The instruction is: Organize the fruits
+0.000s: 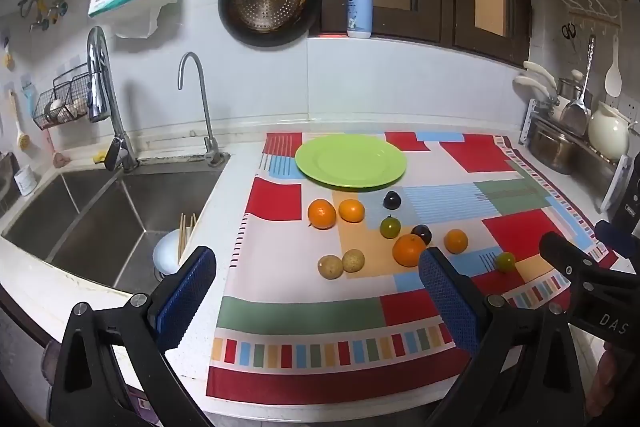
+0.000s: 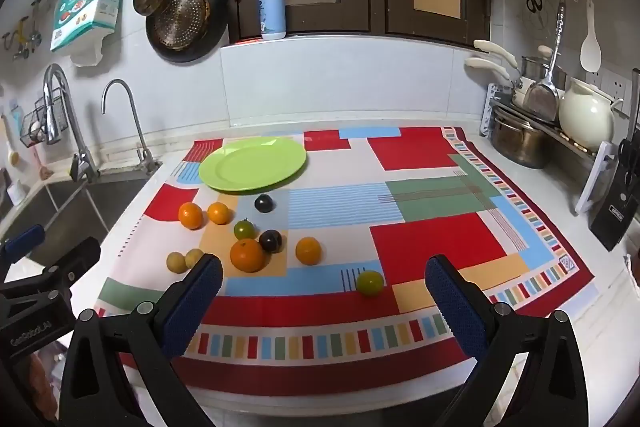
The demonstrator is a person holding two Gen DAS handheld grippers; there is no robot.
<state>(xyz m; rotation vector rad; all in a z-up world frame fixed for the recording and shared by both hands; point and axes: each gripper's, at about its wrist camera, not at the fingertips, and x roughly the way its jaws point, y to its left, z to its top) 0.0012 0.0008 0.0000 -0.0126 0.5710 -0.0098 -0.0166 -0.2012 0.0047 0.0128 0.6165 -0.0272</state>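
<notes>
A green plate [image 1: 351,161] [image 2: 253,165] lies empty at the back of a patterned cloth [image 1: 340,307] [image 2: 436,247]. In front of it lie loose fruits: several oranges [image 1: 321,213] [image 2: 247,255], two dark plums [image 1: 392,200] [image 2: 263,203], two green fruits [image 1: 390,227] [image 2: 369,282] and two yellowish round fruits [image 1: 330,266] [image 2: 177,261]. My left gripper [image 1: 320,291] is open and empty, above the cloth's front left. My right gripper [image 2: 324,291] is open and empty, above the cloth's front, near the green fruit. The right gripper also shows at the right edge of the left wrist view [image 1: 576,259].
A steel sink [image 1: 100,223] with two taps [image 1: 104,99] lies left of the cloth; a white bowl with chopsticks [image 1: 172,255] sits in it. Pots and a white kettle [image 2: 586,115] stand on a rack at the right. A knife block [image 2: 618,203] stands beside it. Pans hang on the wall.
</notes>
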